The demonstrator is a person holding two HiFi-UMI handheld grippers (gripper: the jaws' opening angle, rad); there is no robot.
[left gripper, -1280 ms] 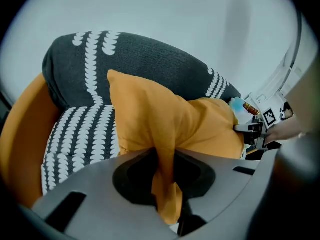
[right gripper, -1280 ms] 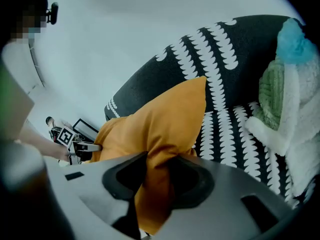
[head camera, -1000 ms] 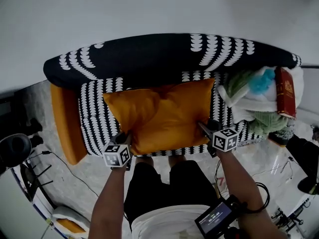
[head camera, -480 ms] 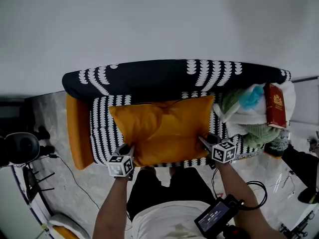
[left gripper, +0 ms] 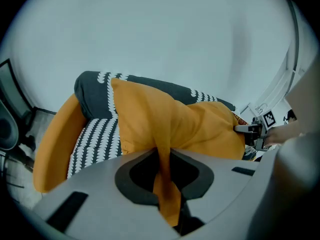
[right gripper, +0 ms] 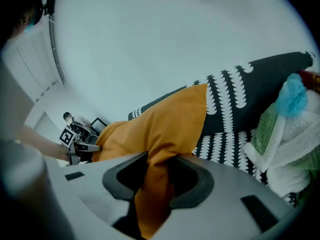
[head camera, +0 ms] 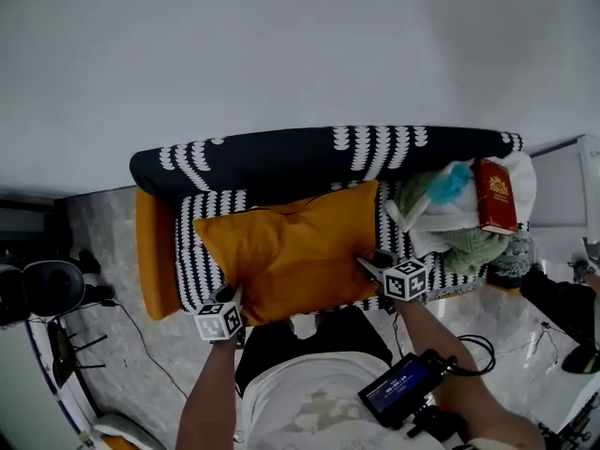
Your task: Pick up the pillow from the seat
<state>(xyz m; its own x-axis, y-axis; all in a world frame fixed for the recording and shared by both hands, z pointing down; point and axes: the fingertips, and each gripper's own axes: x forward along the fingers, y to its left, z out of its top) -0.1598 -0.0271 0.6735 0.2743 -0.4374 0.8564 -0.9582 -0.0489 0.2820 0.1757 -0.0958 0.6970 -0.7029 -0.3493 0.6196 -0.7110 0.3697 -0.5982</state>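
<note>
An orange pillow (head camera: 292,251) hangs stretched between my two grippers above the seat of a black-and-white patterned sofa (head camera: 281,157). My left gripper (head camera: 230,298) is shut on the pillow's near left corner, and the fabric (left gripper: 165,184) runs pinched between its jaws. My right gripper (head camera: 370,262) is shut on the near right corner, where a thicker fold of the pillow (right gripper: 155,184) fills the jaws. In the left gripper view the pillow (left gripper: 170,124) spans across to the other gripper (left gripper: 250,130).
The sofa has an orange left arm (head camera: 155,251). On its right end lie green and white blankets with a blue tuft (head camera: 459,214) and a red book (head camera: 494,195). A person's legs (head camera: 314,345) stand at the sofa's front. Cables (head camera: 131,331) cross the marble floor.
Both grippers have risen with the pillow, which has lifted off the seat cushion. The head view has pulled back, so the sofa looks smaller and lower in the picture.
</note>
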